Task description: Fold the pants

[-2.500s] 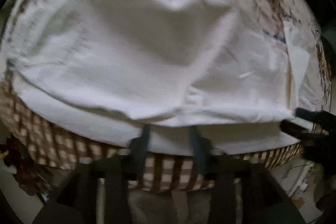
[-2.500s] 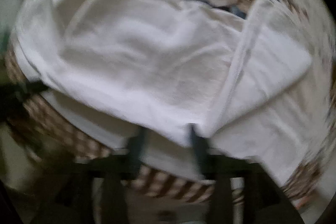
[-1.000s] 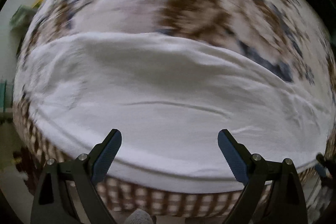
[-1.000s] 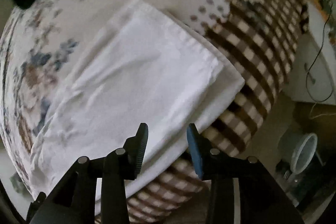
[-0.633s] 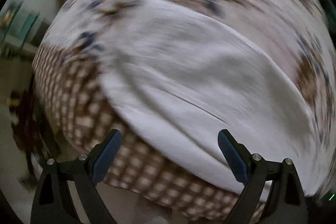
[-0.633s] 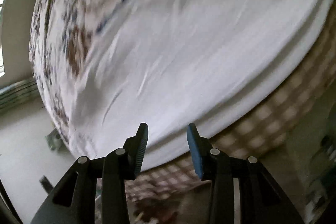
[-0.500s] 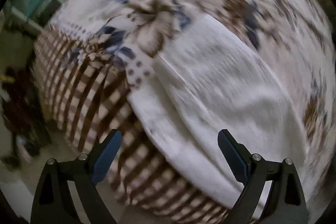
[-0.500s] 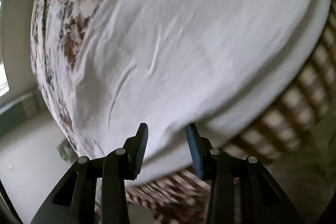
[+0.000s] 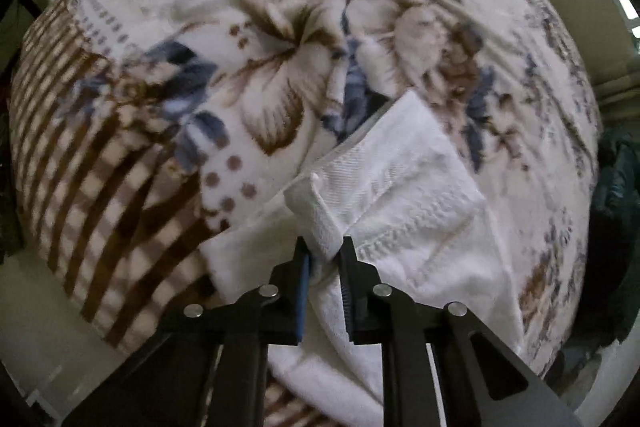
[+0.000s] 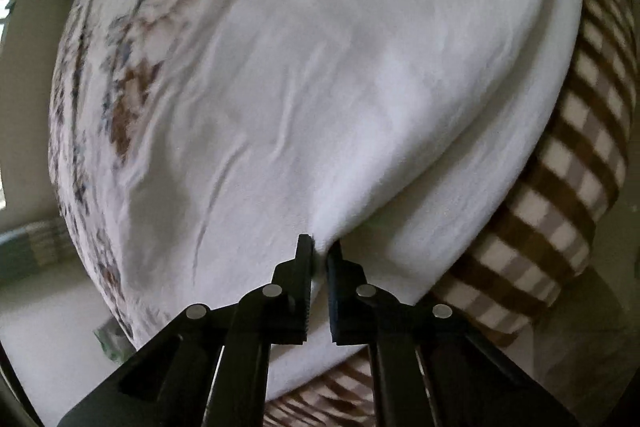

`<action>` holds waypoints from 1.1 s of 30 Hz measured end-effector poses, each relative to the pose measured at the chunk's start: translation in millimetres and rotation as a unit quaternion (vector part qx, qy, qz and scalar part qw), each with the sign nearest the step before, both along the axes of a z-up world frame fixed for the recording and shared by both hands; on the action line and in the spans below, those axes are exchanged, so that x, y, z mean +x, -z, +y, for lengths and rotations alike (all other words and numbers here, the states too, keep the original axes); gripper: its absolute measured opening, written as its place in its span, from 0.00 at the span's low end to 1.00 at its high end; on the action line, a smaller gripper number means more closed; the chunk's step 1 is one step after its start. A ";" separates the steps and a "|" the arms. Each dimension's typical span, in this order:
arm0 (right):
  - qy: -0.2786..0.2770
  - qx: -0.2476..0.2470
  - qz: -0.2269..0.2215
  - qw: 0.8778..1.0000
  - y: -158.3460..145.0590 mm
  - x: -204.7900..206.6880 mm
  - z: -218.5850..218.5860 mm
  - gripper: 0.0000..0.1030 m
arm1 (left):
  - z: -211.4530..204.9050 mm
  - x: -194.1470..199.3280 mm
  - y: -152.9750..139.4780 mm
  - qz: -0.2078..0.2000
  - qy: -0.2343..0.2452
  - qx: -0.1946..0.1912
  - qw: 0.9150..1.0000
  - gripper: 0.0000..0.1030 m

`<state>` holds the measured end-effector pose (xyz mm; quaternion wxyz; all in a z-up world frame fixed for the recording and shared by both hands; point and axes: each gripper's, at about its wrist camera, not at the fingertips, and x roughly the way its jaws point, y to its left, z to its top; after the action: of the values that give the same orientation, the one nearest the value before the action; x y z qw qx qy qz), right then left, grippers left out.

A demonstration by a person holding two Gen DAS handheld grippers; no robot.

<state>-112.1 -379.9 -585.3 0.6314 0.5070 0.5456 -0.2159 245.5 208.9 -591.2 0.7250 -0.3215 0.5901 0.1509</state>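
The blanket (image 9: 288, 67), floral in the middle with a brown check border, covers the bed and fills most of both views. On it lie the white pants (image 10: 340, 67), folded into a long flat stack near the checked border.

In the right wrist view the pants run lengthwise from the fingers up toward the top right, their long edge following the border, with a lower layer showing as a strip along that side. In the left wrist view one end of the pants (image 9: 404, 195) points up and away from the fingers, its corner reaching onto the floral part.

The left gripper (image 9: 325, 259) is closing on a raised fold of cloth at this end, and the fabric is bunched between its fingers. The right gripper (image 10: 320, 255) has its fingers pressed nearly together, pinching the pants' top layer at its near edge.

Bare blanket lies open beyond the pants on the floral side. On the checked side the bed edge is close, with floor below.
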 end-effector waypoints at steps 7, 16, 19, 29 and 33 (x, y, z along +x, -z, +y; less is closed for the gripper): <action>-0.039 -0.005 0.009 0.999 -13.1 11.6 -4.5 0.06 | 13.6 -33.8 -1.3 0.027 -0.001 -0.002 1.000 0.11; -0.131 0.005 0.122 0.984 23.2 42.8 0.0 0.25 | 2.3 -19.0 30.6 0.092 0.055 0.030 0.994 0.26; -0.231 0.003 0.113 0.966 -11.5 71.7 10.5 0.52 | -22.7 -15.7 -8.3 0.087 0.119 0.115 0.982 0.46; -0.532 -0.033 0.013 0.846 -35.8 299.7 103.5 0.64 | -166.6 65.9 -20.2 0.012 0.268 0.187 0.945 0.95; -0.631 0.006 0.079 0.772 21.5 353.8 140.1 0.64 | -188.7 94.1 16.8 0.031 0.303 0.185 0.934 0.95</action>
<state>241.7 -239.8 -606.8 0.5777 0.0339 0.7920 0.1948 339.6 20.2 -608.0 0.7645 0.0177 0.6431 0.0404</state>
